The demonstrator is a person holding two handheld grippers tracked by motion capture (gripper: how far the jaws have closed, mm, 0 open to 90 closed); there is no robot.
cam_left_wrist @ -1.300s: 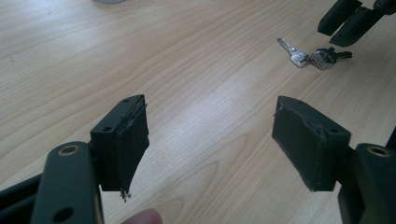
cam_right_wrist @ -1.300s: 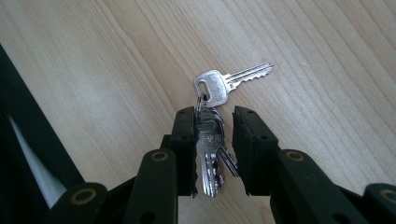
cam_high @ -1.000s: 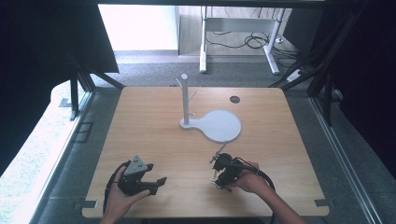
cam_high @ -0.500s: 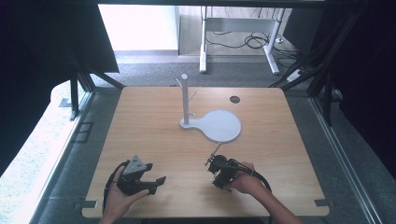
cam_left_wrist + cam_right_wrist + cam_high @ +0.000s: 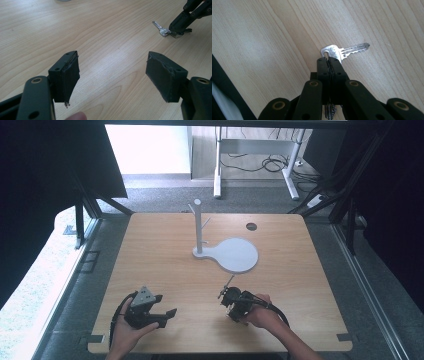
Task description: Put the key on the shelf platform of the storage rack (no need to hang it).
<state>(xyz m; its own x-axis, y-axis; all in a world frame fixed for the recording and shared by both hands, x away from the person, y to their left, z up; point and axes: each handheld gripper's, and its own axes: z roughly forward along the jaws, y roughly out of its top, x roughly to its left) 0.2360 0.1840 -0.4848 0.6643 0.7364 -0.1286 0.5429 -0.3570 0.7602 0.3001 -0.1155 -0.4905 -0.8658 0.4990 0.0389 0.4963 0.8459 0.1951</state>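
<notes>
Where the high view gives just a small glint at the tip of the right gripper (image 5: 231, 292), on the near side of the white stand (image 5: 227, 251), the right gripper view shows a silver key (image 5: 342, 51) with its head pinched between the clenched fingers (image 5: 323, 67) and its blade reaching out over the wooden bench (image 5: 165, 255). The left gripper view catches the same key (image 5: 162, 30) from the side, low over the wood, with a hint of more metal under the black tip of the right gripper (image 5: 178, 28). The left gripper (image 5: 162, 316), nearer the person than the stand and to its left, has its fingers (image 5: 67, 75) released wide around nothing, which its own view makes plain.
</notes>
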